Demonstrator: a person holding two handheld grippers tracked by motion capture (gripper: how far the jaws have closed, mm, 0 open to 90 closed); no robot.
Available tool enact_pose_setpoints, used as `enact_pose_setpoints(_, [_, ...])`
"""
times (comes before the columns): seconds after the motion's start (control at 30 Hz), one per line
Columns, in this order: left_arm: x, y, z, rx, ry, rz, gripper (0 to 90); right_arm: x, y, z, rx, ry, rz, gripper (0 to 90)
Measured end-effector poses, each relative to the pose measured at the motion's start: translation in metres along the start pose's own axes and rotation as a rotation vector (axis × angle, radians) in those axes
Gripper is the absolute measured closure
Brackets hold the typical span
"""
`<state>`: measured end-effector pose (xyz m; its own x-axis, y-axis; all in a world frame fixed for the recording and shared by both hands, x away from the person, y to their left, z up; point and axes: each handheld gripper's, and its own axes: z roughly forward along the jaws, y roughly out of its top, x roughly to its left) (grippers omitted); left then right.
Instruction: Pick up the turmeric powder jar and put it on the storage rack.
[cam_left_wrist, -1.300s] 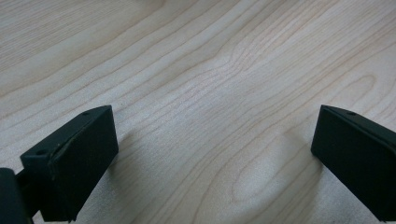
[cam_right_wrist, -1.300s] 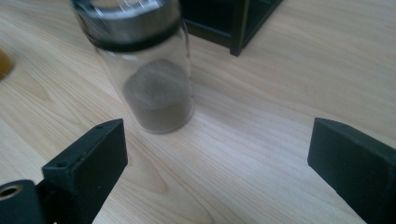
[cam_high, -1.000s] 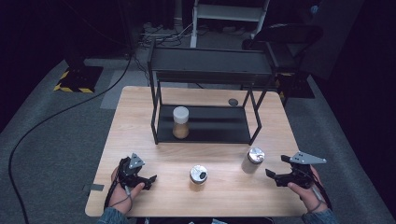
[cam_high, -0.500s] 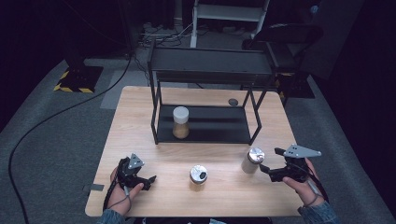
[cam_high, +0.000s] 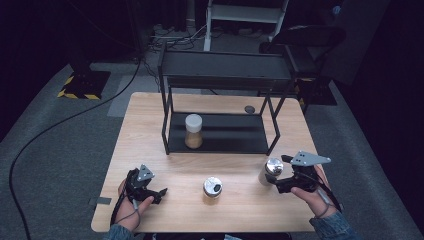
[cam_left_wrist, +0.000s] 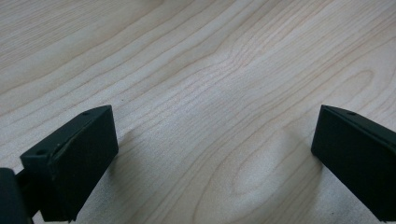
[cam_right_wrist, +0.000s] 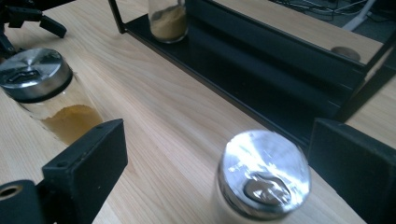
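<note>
A glass jar with a metal lid (cam_high: 273, 170) stands at the front right of the wooden table (cam_high: 150, 130). My right gripper (cam_high: 280, 174) hovers just to its right, open. In the right gripper view the jar (cam_right_wrist: 264, 172) sits low between the spread jaws (cam_right_wrist: 219, 140), nearer the right one, and neither pad touches it. A second metal-lidded jar (cam_high: 212, 186) with amber powder stands at the front middle. My left gripper (cam_high: 160, 196) rests at the front left, open over bare wood (cam_left_wrist: 215, 154).
A black two-level rack (cam_high: 220, 70) stands on the far half of the table. A white-lidded jar of tan powder (cam_high: 193, 131) sits on its lower shelf. A small dark disc (cam_high: 249, 109) lies behind the rack. Cables and stands surround the table on the floor.
My right gripper has moved left and slightly up, from near the right table edge to beside the right jar. The left gripper and the jars have stayed put.
</note>
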<state>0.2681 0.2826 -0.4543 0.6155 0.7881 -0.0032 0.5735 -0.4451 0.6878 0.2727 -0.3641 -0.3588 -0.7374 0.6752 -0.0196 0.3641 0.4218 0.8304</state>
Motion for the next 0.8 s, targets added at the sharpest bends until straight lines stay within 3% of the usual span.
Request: enact_pose_setpoints(0.8, [0.0,0.0,0.0,0.0,-0.001,0.0,0.4,0.025,0.029,0.041,-0.008,0.094,-0.056,4.5])
